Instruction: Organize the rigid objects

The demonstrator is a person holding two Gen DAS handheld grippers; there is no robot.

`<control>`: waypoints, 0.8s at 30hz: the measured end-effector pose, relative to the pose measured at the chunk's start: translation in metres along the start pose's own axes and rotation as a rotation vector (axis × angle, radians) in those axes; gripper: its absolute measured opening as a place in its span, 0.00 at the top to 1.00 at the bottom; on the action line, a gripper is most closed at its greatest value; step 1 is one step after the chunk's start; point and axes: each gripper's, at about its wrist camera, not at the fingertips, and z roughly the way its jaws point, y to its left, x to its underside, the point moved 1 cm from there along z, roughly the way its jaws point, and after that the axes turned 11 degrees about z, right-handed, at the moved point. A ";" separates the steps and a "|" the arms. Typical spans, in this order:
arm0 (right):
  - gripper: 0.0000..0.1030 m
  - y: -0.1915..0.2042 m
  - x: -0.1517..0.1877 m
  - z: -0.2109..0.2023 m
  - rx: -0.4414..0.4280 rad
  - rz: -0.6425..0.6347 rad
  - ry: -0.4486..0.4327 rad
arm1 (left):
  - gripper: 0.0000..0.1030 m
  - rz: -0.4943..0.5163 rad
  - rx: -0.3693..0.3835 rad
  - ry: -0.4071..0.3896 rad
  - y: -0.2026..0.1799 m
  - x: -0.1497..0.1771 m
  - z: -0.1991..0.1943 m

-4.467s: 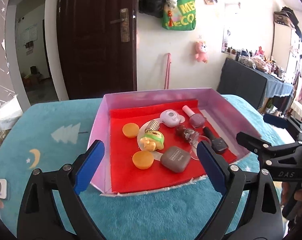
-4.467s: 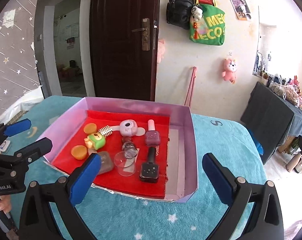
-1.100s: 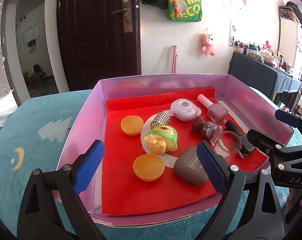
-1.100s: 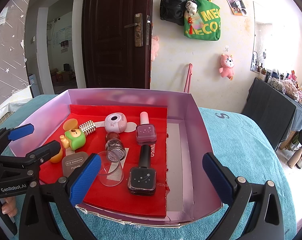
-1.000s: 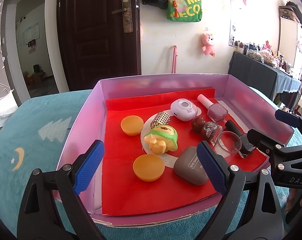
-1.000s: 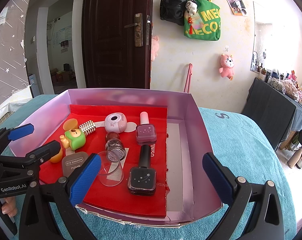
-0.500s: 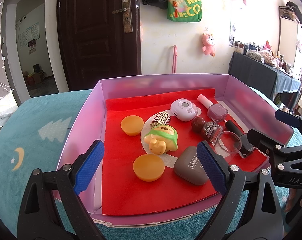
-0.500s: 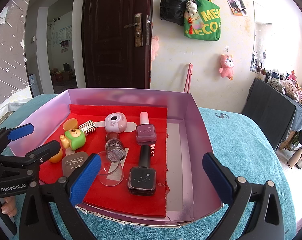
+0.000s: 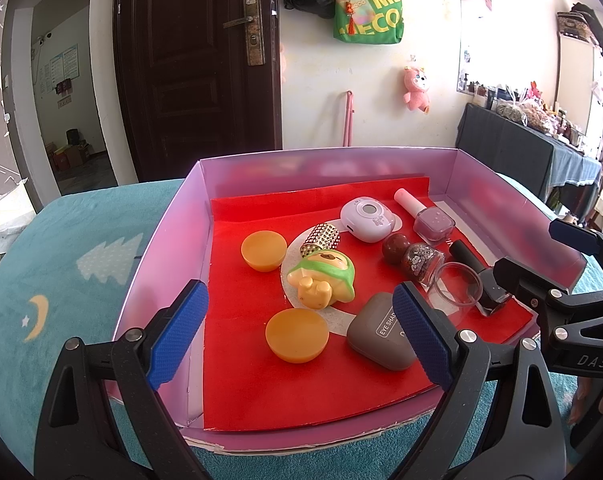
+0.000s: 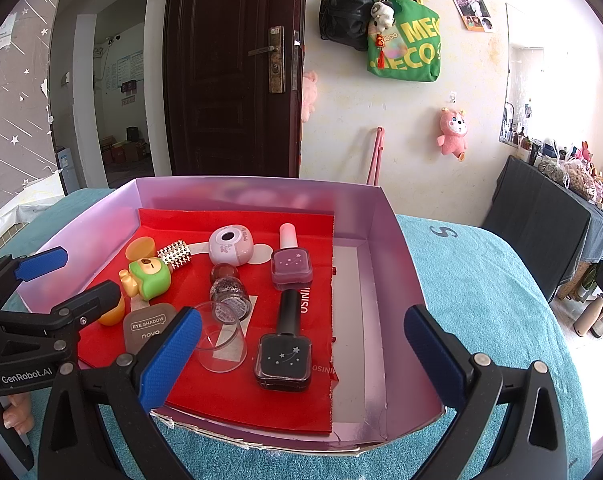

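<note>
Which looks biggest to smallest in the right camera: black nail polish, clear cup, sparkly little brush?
1. black nail polish
2. clear cup
3. sparkly little brush

The brush lies farther back, so it may only look smaller.

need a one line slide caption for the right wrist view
Open right tongs hover at the near edge of a lilac box holding nail polish bottles, a clear cup and small toys.
</note>
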 end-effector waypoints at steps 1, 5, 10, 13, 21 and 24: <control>0.00 0.000 0.000 0.000 0.000 0.000 0.000 | 0.09 0.000 0.000 0.000 0.000 0.000 0.000; 0.00 0.000 0.000 0.000 0.000 0.000 0.000 | 0.09 0.000 0.000 0.001 0.000 0.000 0.000; 0.00 0.000 0.000 0.000 0.001 -0.001 0.000 | 0.09 0.000 0.000 0.002 0.000 0.000 0.000; 0.00 0.000 0.000 0.000 0.000 -0.001 -0.001 | 0.09 0.000 0.000 0.002 0.000 0.000 0.000; 0.00 0.000 0.000 0.001 0.000 -0.001 -0.002 | 0.08 0.001 0.003 0.003 0.000 0.000 0.001; 0.00 0.000 0.000 0.001 0.001 -0.003 -0.001 | 0.09 -0.015 -0.001 -0.007 0.002 0.004 -0.002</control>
